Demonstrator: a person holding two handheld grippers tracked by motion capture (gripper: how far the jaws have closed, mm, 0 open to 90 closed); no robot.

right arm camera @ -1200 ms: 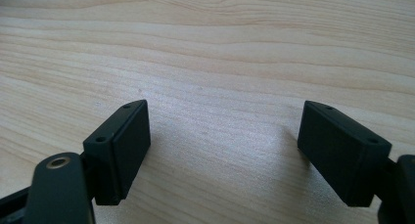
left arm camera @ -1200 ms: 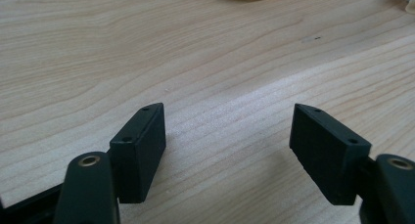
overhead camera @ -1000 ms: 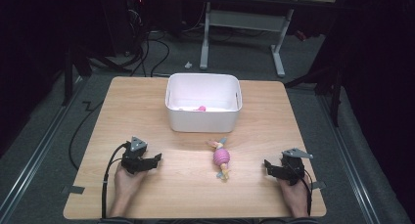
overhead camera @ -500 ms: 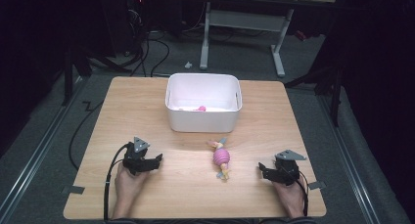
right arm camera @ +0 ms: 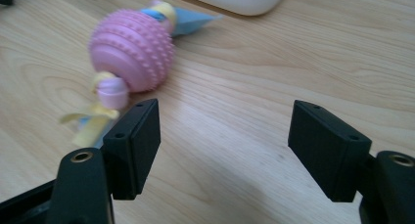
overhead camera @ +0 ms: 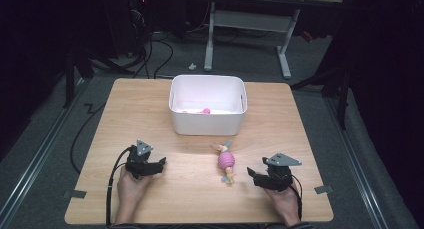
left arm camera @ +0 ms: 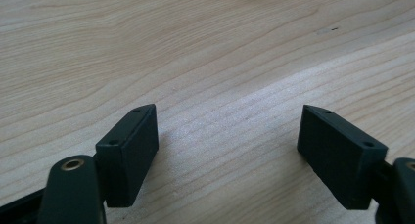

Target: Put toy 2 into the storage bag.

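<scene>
The right gripper (overhead camera: 254, 175) has slid closer to the pink toy (overhead camera: 226, 160), near the table's (overhead camera: 125, 104) front edge. Its jaws are wide open and empty, ready to grab. The left gripper (overhead camera: 161, 163) rests open, holding nothing.

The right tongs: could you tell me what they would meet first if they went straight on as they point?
Probably bare table: the open right tongs aim just past the pink spiky toy, which lies off their left jaw.
</scene>
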